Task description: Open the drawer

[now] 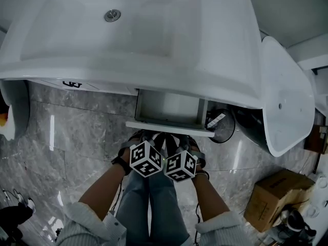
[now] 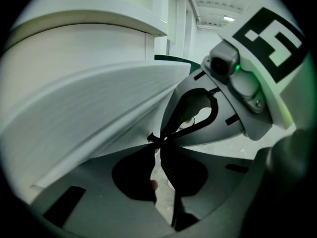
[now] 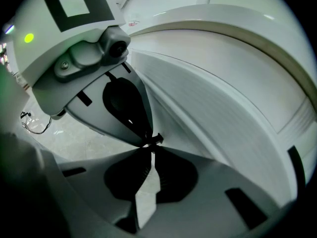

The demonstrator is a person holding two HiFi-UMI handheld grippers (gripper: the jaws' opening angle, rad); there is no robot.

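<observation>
1. The drawer sits under the basin and is already pulled partway out, its bare inside showing from above.
2. Its white front is just ahead of both grippers and fills one side of each gripper view.
3. The left gripper has its fingers pressed together at the tips, nothing plainly between them.
4. The right gripper is likewise closed, tip to tip with the left.
5. The opening looks largely done; what is left, at most, is a further pull.
</observation>
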